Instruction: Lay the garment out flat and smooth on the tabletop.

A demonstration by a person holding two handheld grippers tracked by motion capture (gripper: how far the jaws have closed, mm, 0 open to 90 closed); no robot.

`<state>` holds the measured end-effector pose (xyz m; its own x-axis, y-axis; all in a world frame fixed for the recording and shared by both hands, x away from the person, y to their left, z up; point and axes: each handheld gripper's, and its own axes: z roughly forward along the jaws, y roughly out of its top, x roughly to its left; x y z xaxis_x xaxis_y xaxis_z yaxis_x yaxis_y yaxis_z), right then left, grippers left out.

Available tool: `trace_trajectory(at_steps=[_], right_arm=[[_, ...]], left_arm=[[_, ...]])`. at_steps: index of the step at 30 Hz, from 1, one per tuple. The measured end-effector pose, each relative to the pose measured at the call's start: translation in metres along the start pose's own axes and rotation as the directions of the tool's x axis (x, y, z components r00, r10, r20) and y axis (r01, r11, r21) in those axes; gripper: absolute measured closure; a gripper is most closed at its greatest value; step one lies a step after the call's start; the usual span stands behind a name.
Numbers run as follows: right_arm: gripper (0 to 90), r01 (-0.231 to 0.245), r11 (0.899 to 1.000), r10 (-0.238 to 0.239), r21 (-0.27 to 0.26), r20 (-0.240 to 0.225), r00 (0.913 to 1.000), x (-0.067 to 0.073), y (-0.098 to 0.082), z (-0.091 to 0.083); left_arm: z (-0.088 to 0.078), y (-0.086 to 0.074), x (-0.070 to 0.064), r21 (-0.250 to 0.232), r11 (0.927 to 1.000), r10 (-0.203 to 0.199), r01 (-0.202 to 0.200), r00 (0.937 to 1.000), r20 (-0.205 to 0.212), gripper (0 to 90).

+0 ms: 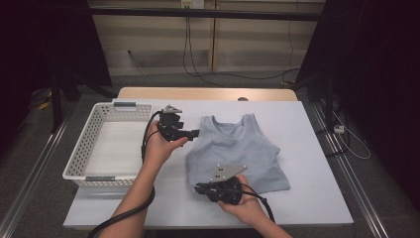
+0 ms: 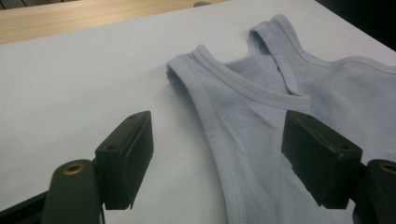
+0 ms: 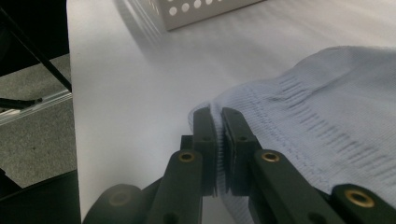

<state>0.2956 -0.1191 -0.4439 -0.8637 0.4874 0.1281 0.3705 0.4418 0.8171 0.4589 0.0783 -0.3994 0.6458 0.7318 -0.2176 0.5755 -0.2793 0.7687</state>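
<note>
Things on the table (image 1: pixel 307 163) number two: one pale blue tank top (image 1: pixel 237 148) spread flat at its middle, one white basket (image 1: pixel 84 148) at its left edge. Left gripper (image 1: pixel 194 133) hovers level by the top's left strap, jaws spread, nothing between them. Right gripper (image 1: pixel 198 188) lies low at the hem's near-left corner, pinching the fabric.
</note>
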Motion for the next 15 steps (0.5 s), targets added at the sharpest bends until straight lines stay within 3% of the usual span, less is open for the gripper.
trace_trajectory(at_steps=[15], right_arm=[[85.8,0.004,1.000,-0.004,0.008,-0.011,0.9999,0.0008,-0.0008,0.0005]], left_arm=[[0.0075,0.0033,0.0049,0.032,0.9994,-0.015,0.014,0.9997,0.021,21.7]])
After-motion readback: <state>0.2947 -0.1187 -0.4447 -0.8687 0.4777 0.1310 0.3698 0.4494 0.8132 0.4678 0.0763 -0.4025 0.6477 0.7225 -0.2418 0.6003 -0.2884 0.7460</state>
